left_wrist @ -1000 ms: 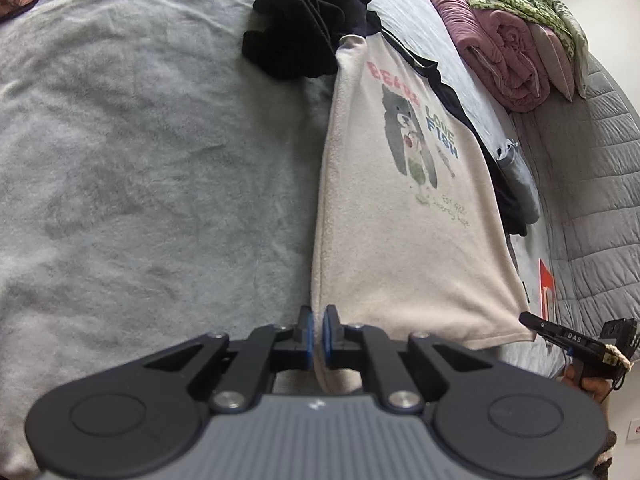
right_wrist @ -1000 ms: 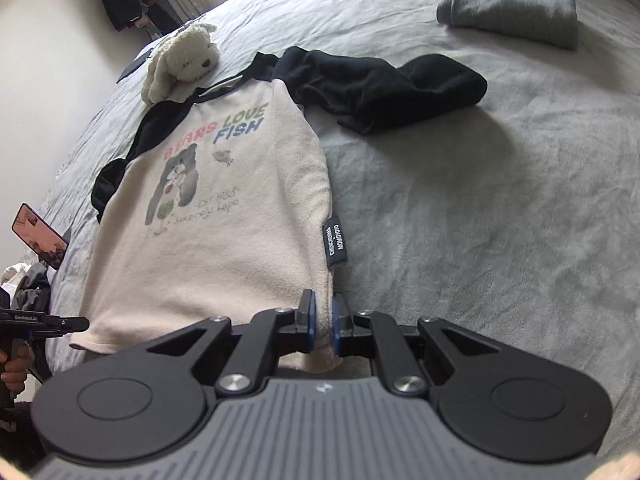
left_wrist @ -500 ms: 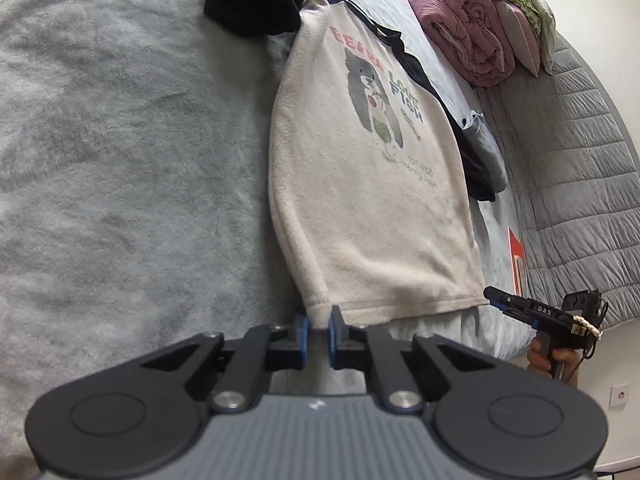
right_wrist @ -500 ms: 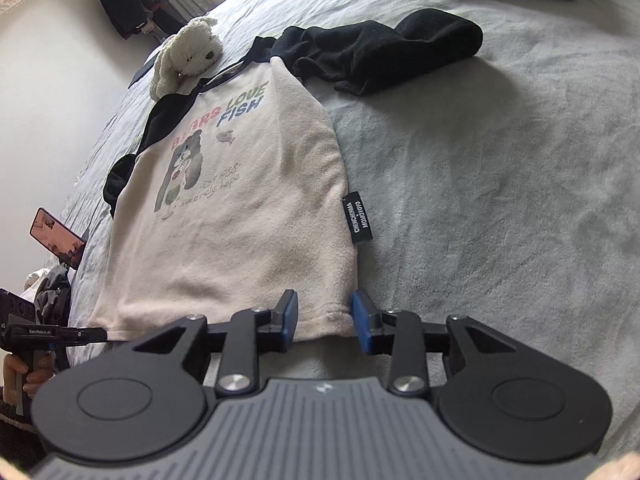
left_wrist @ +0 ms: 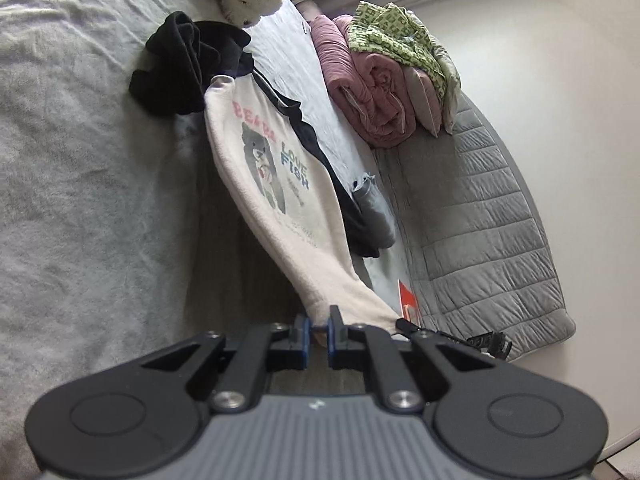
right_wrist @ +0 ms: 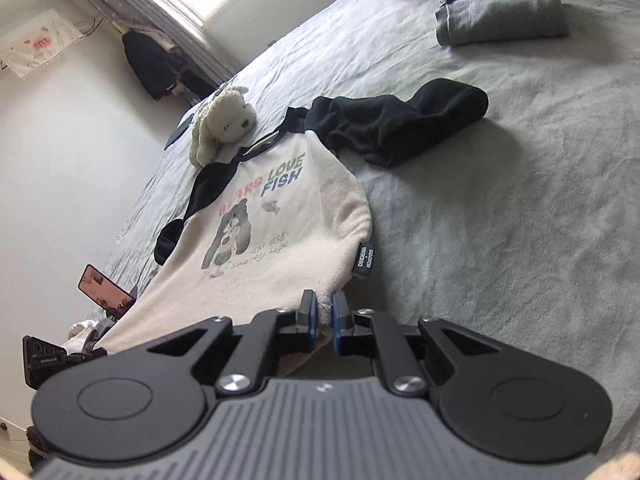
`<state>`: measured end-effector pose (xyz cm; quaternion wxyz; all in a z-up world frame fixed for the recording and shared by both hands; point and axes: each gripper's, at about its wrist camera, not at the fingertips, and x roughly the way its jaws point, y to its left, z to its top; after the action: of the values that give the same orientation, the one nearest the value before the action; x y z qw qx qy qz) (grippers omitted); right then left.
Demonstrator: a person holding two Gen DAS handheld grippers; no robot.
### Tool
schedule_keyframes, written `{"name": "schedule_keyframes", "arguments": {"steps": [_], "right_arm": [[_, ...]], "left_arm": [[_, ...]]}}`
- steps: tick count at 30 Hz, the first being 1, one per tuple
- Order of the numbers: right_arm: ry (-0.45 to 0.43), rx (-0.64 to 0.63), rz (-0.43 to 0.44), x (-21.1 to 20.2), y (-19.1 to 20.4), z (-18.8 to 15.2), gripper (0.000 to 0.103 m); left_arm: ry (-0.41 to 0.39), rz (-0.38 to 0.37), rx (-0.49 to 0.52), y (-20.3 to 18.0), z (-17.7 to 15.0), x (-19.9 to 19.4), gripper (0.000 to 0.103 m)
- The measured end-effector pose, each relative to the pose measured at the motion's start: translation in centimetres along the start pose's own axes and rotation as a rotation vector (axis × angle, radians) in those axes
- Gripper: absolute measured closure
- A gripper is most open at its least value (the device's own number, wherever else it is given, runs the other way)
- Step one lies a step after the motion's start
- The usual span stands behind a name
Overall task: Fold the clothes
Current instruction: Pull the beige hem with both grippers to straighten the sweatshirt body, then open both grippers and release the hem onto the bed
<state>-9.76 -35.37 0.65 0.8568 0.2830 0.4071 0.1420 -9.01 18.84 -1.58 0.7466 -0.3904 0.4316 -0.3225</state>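
A cream sweatshirt [left_wrist: 280, 184] with a bear print and black sleeves lies lengthways on the grey bed, its collar at the far end. In the left wrist view my left gripper [left_wrist: 317, 326] is shut on one bottom corner of its hem. That end hangs raised off the bed, with a shadow under it. In the right wrist view the sweatshirt [right_wrist: 280, 232] stretches away from my right gripper [right_wrist: 325, 316], which is shut on the other hem corner, near a black label [right_wrist: 366, 260]. One black sleeve [right_wrist: 400, 124] lies bunched to the right of the collar.
A white plush toy [right_wrist: 224, 120] sits at the collar. A folded grey garment [right_wrist: 504, 12] lies at the far right of the bed. Rolled pink bedding [left_wrist: 368, 92] under a green cloth [left_wrist: 396, 28] is stacked by the wall. A phone [right_wrist: 106, 292] stands at the left.
My right gripper opened half a second ago and has shut on the hem corner again. Both grippers have lifted the hem end off the bed.
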Motion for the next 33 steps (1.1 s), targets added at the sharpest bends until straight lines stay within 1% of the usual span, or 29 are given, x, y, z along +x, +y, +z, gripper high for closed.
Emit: {"name": "schedule_keyframes", "arguments": {"steps": [1, 2, 3, 5, 7, 10, 13, 16, 17, 18, 20, 22, 23, 24, 26, 27, 28, 31, 33], "right_arm": [[-0.013, 0.012, 0.012, -0.4, -0.1, 0.2, 0.092], [-0.005, 0.016, 0.004, -0.3, -0.2, 0.2, 0.092], [0.004, 0.020, -0.005, -0.1, -0.2, 0.1, 0.092], [0.039, -0.003, -0.055, 0.6, -0.3, -0.2, 0.092], [0.082, -0.039, -0.108, 1.7, -0.2, -0.7, 0.092], [0.146, -0.094, -0.188, 3.2, -0.1, -1.4, 0.092], [0.186, -0.174, -0.246, 4.6, 0.4, -2.1, 0.092], [0.173, -0.197, -0.257, 4.5, 0.7, -2.0, 0.087], [0.160, -0.197, -0.262, 4.3, 0.7, -2.0, 0.084], [0.147, -0.197, -0.267, 4.2, 0.8, -1.9, 0.082], [0.112, -0.211, -0.284, 3.8, 1.1, -1.7, 0.067], [0.068, -0.239, -0.308, 3.5, 1.6, -1.5, 0.063], [0.046, -0.251, -0.315, 3.4, 1.9, -1.4, 0.063], [0.033, -0.263, -0.315, 3.5, 2.2, -1.3, 0.062], [0.006, -0.288, -0.314, 3.7, 3.0, -0.9, 0.057], [0.009, -0.296, -0.315, 4.1, 3.4, -0.6, 0.056], [0.013, -0.304, -0.317, 4.5, 3.8, -0.2, 0.056], [0.019, -0.329, -0.324, 5.6, 5.3, 1.2, 0.056], [0.015, -0.336, -0.316, 6.4, 6.2, 2.3, 0.053]], "left_arm": [[0.008, 0.028, 0.004, 0.1, -0.1, 0.0, 0.095], [0.016, 0.058, 0.009, 0.2, -0.2, 0.0, 0.095], [0.037, 0.109, 0.012, 0.5, -0.4, 0.4, 0.095], [0.089, 0.227, 0.020, 1.2, -0.8, 1.3, 0.095], [0.138, 0.346, 0.052, 1.7, -1.4, 2.4, 0.095], [0.182, 0.440, 0.133, 1.5, -2.0, 3.7, 0.096], [0.138, 0.466, 0.159, 1.1, -1.6, 3.3, 0.095], [0.094, 0.492, 0.185, 0.6, -1.2, 2.9, 0.093], [0.079, 0.500, 0.194, 0.4, -1.1, 2.7, 0.088], [0.064, 0.508, 0.202, 0.3, -0.9, 2.6, 0.080], [0.034, 0.525, 0.219, 0.0, -0.7, 2.3, 0.071], [0.004, 0.542, 0.236, -0.3, -0.4, 2.0, 0.067], [-0.011, 0.550, 0.245, -0.5, -0.3, 1.8, 0.064], [-0.026, 0.558, 0.253, -0.7, -0.2, 1.7, 0.062], [-0.069, 0.587, 0.315, -1.7, 0.1, 2.3, 0.062], [-0.086, 0.599, 0.346, -2.2, 0.3, 2.7, 0.062], [-0.097, 0.600, 0.369, -2.6, 0.5, 3.1, 0.062], [-0.083, 0.578, 0.401, -3.5, 1.6, 5.1, 0.059], [-0.069, 0.572, 0.405, -4.0, 2.5, 6.7, 0.054]]}}
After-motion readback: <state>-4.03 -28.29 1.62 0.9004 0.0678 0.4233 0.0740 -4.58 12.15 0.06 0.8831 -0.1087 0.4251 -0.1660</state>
